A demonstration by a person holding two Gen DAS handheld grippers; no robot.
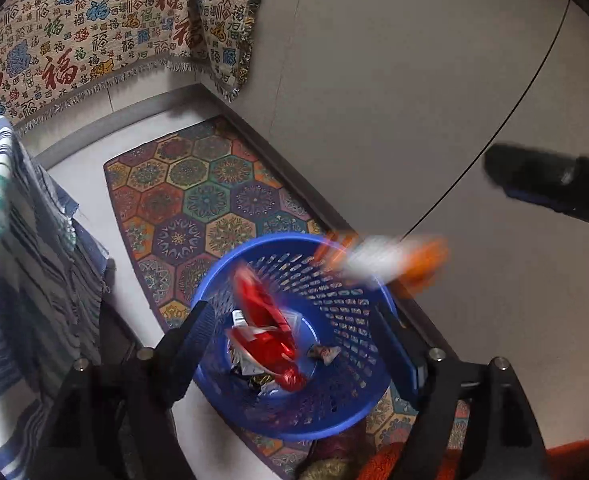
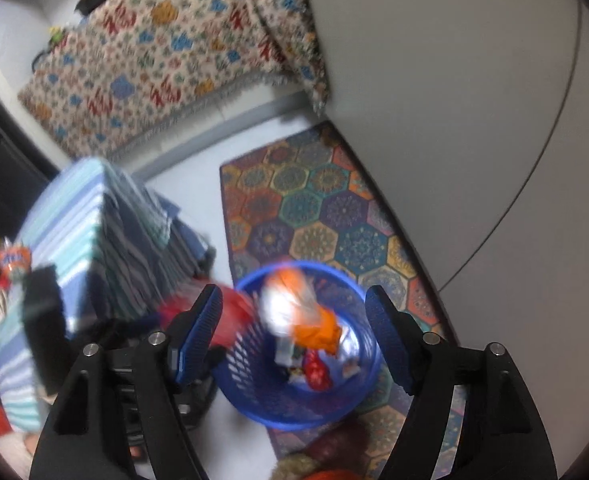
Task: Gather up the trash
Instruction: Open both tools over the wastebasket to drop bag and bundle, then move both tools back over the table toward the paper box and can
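Observation:
A blue perforated basket [image 1: 346,384] stands on the rug below both grippers, with several wrappers [image 1: 254,364] at its bottom. My left gripper [image 1: 294,308] is open above it. A blurred red wrapper [image 1: 262,312] hangs loose in the air between its fingers, touching neither. A blurred orange-and-white wrapper [image 1: 386,264] is in the air at the basket's far rim, below one finger [image 1: 534,184] of my right gripper. In the right wrist view my right gripper [image 2: 294,292] is open over the basket [image 2: 250,408]. The orange-and-white wrapper [image 2: 298,312] is loose below it and the red wrapper [image 2: 234,316] is by the left rim.
A hexagon-patterned rug [image 1: 198,192] lies along a grey wall [image 1: 414,120] with a thin black cable [image 1: 494,132]. A striped cloth-covered block [image 1: 14,240] stands close on the left, with an orange can [image 2: 12,262] on it. A patterned fringed blanket [image 1: 94,40] hangs at the back.

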